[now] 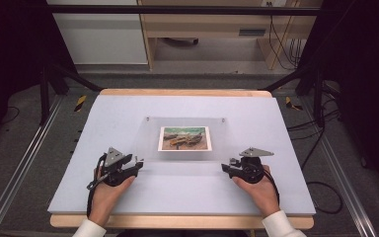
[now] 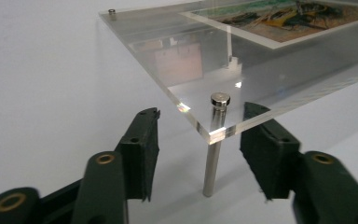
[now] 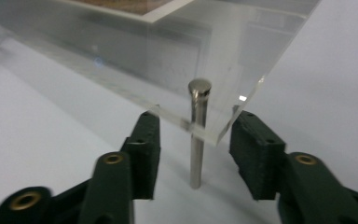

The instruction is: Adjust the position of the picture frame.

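Observation:
A clear acrylic panel point(image 1: 150, 143) stands on thin metal legs on the pale board, with a painted picture point(image 1: 185, 138) mounted in its middle. My left gripper point(image 1: 139, 165) sits at the panel's near left corner. In the left gripper view that gripper point(image 2: 203, 116) is open, one jaw on each side of the corner leg point(image 2: 212, 163) without touching it. My right gripper point(image 1: 225, 168) sits at the near right corner. In the right gripper view this gripper point(image 3: 196, 119) is open too, straddling its leg point(image 3: 196, 158) under the panel point(image 3: 168, 51), with gaps on both sides.
The pale board point(image 1: 103, 123) lies on a wooden table point(image 1: 177, 92) and has bare room all around the panel. Black frame bars point(image 1: 49, 89) and cables point(image 1: 321, 128) flank the table. A wooden desk point(image 1: 217, 29) stands beyond.

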{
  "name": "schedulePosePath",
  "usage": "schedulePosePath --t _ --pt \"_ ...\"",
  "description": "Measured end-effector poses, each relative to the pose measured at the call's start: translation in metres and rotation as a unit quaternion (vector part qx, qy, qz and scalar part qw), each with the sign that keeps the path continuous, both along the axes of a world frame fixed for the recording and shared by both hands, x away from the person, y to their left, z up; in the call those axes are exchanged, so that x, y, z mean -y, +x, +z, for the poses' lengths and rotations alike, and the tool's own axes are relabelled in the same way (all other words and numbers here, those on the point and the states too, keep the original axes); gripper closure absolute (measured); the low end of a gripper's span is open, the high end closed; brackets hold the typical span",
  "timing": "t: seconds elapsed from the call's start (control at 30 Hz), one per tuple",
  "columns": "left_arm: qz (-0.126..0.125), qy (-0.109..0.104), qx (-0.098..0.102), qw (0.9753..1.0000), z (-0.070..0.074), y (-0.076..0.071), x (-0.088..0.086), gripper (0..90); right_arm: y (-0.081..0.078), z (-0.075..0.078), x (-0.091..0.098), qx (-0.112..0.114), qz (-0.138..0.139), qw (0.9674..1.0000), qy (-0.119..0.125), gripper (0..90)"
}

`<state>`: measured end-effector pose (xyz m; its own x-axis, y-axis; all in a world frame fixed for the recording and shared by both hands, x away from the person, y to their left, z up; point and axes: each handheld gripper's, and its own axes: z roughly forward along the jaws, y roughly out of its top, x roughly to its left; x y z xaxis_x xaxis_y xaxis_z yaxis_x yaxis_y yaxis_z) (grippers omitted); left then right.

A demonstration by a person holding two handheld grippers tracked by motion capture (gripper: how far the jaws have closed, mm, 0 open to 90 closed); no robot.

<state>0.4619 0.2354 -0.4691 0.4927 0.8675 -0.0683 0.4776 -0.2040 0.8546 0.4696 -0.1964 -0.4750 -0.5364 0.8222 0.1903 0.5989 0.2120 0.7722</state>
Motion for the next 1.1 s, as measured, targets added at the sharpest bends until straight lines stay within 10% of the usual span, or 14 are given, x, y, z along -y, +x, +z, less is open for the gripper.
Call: schedulePosePath --t 0.5,1.1 --pt "-0.026 -0.025 -0.002 0.9993 0.013 -0.015 -0.012 14.1 -0.026 0.013 0.016 0.021 -0.013 0.9997 0.005 16.9" --pt "-0.025 -0.055 0.022 0.9979 0.033 -0.017 -0.019 6.4 -0.032 0.035 0.026 0.079 -0.039 0.996 0.015 12.6"
